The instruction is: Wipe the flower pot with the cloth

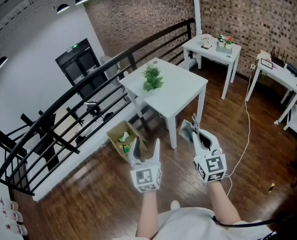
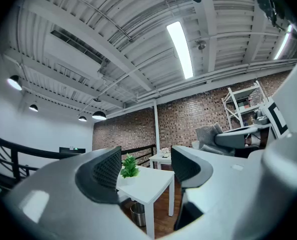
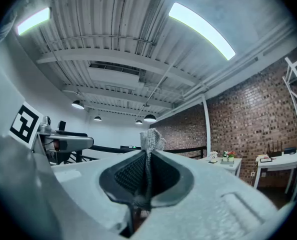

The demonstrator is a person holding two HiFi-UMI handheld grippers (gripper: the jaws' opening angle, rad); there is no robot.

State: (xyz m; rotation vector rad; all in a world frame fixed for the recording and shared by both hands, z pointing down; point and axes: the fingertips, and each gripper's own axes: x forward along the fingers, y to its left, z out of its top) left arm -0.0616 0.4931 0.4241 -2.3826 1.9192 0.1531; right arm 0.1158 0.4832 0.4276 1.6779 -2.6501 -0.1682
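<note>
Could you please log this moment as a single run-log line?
wipe: not started | left claw: open, empty | right claw: shut on cloth | flower pot: on white table, untouched

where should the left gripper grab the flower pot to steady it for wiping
Take the flower pot by its white wall, low, beneath the plant, coming level from the person's side of the table. Leaves cover the top, so from above the jaws would likely meet foliage.
</note>
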